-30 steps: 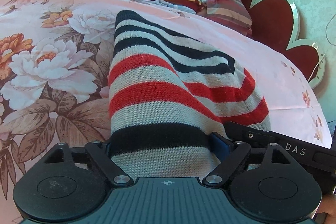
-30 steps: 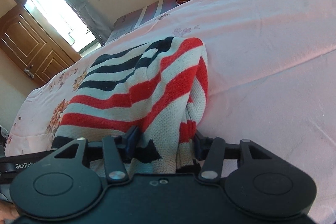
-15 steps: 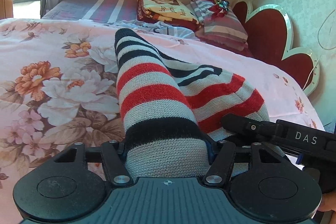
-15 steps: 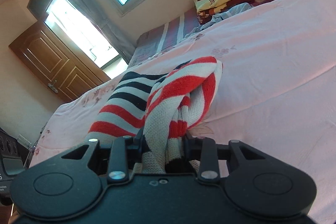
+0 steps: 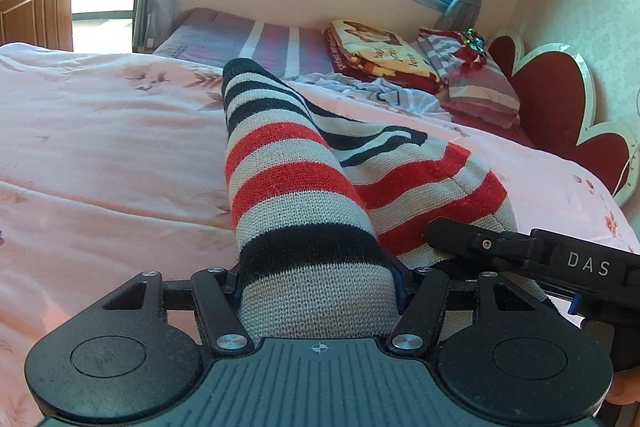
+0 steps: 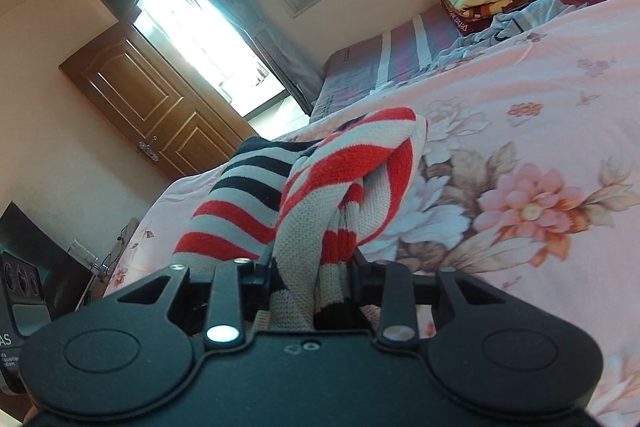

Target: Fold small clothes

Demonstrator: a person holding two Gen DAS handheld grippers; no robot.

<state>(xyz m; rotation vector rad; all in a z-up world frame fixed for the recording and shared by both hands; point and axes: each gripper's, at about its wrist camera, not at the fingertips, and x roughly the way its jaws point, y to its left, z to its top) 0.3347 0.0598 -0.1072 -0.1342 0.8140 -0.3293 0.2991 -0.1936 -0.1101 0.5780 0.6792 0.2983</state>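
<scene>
Bed (image 5: 100,147) with pink floral cover; striped sweater (image 5: 288,163) on it; folded blankets (image 5: 380,55) and pillows (image 5: 476,83) at headboard end.

sweater (image 5: 304,195) hem hidden, fingertips (image 5: 400,283) buried in knit

Floral bedspread (image 5: 100,155), folded blankets (image 5: 380,51)
</scene>
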